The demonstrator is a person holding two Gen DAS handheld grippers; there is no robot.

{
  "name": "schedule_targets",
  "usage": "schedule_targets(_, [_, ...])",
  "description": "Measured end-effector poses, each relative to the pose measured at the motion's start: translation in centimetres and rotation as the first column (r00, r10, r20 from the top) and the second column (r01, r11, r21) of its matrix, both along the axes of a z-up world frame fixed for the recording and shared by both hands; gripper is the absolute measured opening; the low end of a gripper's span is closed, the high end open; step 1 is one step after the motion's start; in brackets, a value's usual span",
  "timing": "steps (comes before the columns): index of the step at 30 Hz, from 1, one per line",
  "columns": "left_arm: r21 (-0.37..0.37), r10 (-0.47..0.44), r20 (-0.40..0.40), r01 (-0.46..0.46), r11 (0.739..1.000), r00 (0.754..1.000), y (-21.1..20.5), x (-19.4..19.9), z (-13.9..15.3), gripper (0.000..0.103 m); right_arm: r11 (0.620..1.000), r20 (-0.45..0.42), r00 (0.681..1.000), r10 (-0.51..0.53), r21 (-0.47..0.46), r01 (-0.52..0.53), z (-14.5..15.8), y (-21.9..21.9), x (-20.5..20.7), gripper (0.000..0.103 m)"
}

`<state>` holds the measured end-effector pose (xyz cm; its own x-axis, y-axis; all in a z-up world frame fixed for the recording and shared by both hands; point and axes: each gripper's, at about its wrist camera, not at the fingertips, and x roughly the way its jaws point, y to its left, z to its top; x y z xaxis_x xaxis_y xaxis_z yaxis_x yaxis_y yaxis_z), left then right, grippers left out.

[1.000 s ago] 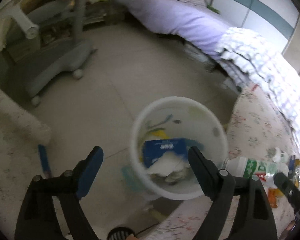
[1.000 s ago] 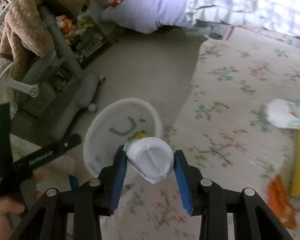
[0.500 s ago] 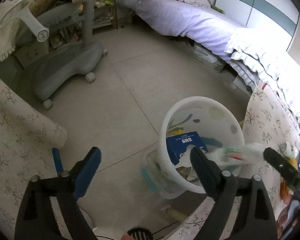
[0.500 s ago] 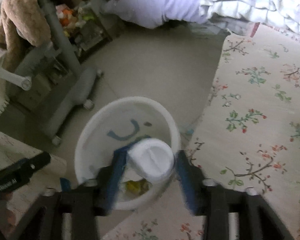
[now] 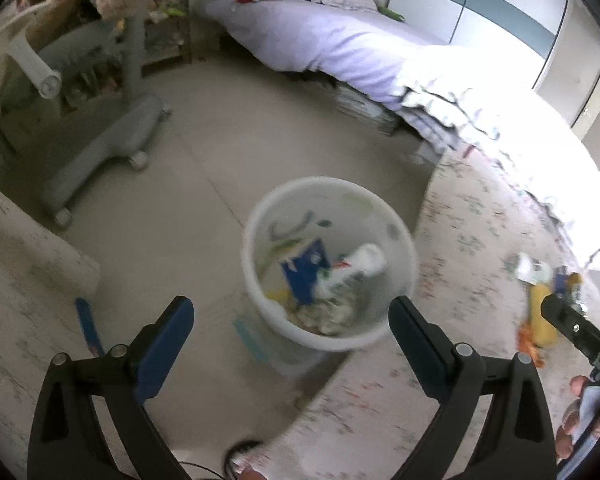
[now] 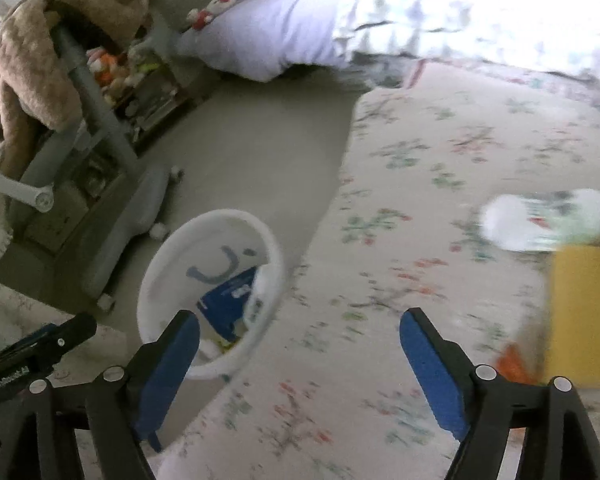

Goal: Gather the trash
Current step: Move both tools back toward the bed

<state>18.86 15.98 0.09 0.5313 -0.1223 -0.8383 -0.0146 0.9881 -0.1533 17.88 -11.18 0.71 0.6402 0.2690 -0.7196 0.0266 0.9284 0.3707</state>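
White bin [image 5: 327, 336] – blue smile mark inside; blue box [image 5: 303, 276] and white bottle [image 5: 360, 261] in it. Mat [image 6: 440, 184]: cream, red-and-green floral print. Yellow item [image 6: 584, 312], orange scrap [image 6: 514, 364]. Bedding [image 5: 340, 46] lilac – quilt [image 6: 480, 8] checked. Gripper pads [image 6: 432, 364] blue.

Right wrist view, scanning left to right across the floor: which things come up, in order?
Grey wheeled chair base → round white plastic trash bin → floral-printed white mat → white plastic bottle with a green label, with a yellow box-like item just below it at the far right.
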Motion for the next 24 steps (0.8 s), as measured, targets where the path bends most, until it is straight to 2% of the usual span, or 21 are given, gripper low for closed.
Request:
schedule_targets(3, [-0.026,-0.019,-0.006,0.019,0.999,1.000,-1.3,-0.7,0.2,0.099,0.999,-0.003,1.000,-0.020,-0.027,0.020,0.6,-1.8,-1.6,0.088])
schedule_targets(9, [-0.029,-0.058,-0.009,0.058,0.998,0.998,-4.1,-2.1,0.4,0.099,0.995,-0.011,0.997,-0.070,-0.076,0.069,1.3,-5.3,-4.7,0.092])
schedule_targets(13, [0.016,-0.065,0.001,0.065,0.998,0.998,-6.1,-3.0,0.2,0.099,0.988,-0.007,0.994,-0.109,-0.106,0.108,1.6,-7.6,-6.8,0.096])
schedule_targets(15, [0.033,-0.072,0.006,0.072,0.997,0.997,-7.2,-3.3,0.2,0.100,0.984,0.002,0.991,-0.131,-0.119,0.130,1.6,-8.7,-7.7,0.103])
schedule_targets(20, [0.055,-0.118,-0.006,0.118,0.992,0.993,-10.2,-3.8,-0.3,0.103,0.964,0.013,0.980,-0.199,-0.175,0.198,1.4,-11.3,-9.6,0.103])
schedule_targets(24, [0.073,-0.168,-0.019,0.169,0.983,0.986,-13.1,-4.2,-0.7,0.103,0.952,-0.013,0.964,-0.265,-0.162,0.260,0.8,-13.5,-11.3,0.103])
